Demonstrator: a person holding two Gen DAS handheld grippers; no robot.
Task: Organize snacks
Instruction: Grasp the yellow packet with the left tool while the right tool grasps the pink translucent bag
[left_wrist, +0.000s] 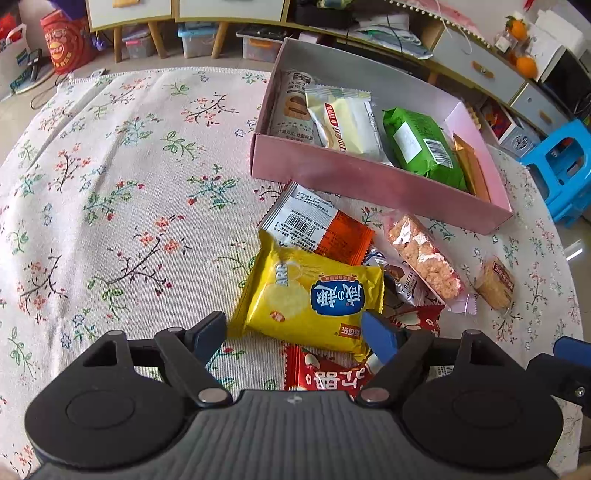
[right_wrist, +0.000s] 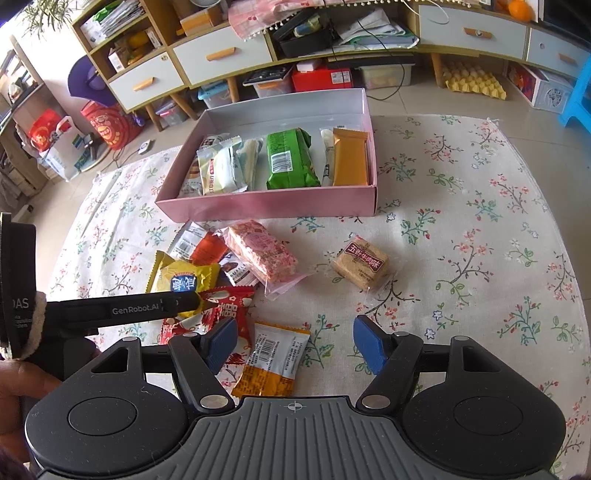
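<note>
While both pads (left_wrist: 207, 334) stand clear, yellow packet (left_wrist: 310, 299) lies between.

Each view sits on the back of its own gripper and looks forward and steeply down along the two blue-padded fingers, close above the cloth (left_wrist: 122, 192).

The left view looks over the left gripper (left_wrist: 295, 332), with the yellow pack (left_wrist: 314, 295) right at its fingertips and the pink box (left_wrist: 369, 181) ahead and to the right.

The right view looks over the right gripper (right_wrist: 295, 343); the pink box (right_wrist: 273, 206) lies straight ahead, farther off, and the left gripper's body crosses its left edge.

Both views share the box, the snack pile before it and the cabinets (right_wrist: 221, 55) beyond.
</note>
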